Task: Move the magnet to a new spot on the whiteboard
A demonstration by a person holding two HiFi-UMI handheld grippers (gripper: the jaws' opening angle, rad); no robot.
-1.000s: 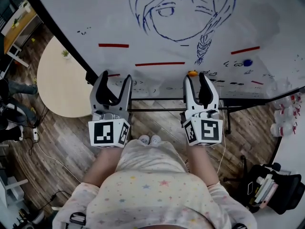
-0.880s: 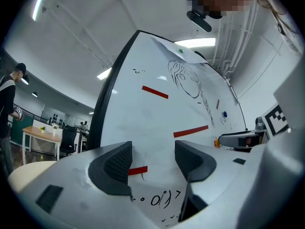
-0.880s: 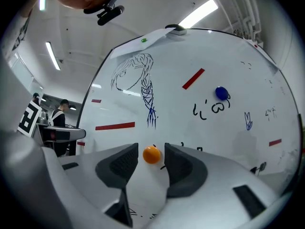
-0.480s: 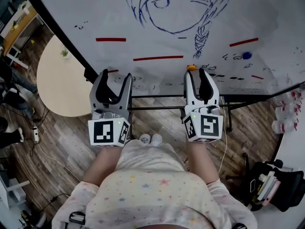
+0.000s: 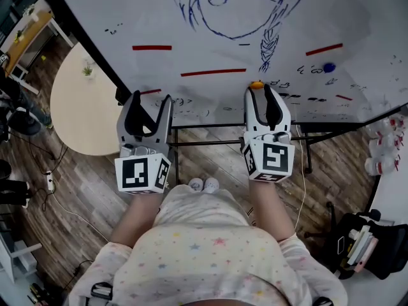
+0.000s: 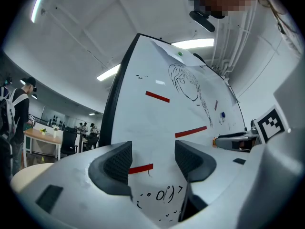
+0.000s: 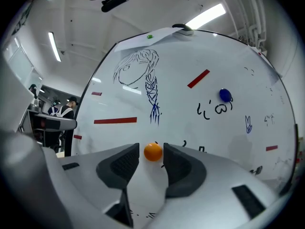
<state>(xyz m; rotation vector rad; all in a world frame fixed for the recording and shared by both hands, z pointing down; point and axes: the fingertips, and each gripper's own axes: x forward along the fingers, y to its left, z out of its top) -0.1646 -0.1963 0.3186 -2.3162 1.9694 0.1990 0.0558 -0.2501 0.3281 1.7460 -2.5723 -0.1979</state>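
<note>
Magnet (image 7: 153,152), round, glossy orange

Both forearms reached forward side by side from the body, each carrying a gripper level with the other. The left gripper (image 5: 151,102) had its jaws wide apart. The right gripper (image 5: 259,93) had its jaws narrower, set either side of the magnet (image 7: 153,152) without quite clamping it.

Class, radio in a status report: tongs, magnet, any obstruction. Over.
Left tongs open, empty. Right tongs open, flanking the orange magnet on the whiteboard, not yet closed. Nothing in the way.
</note>
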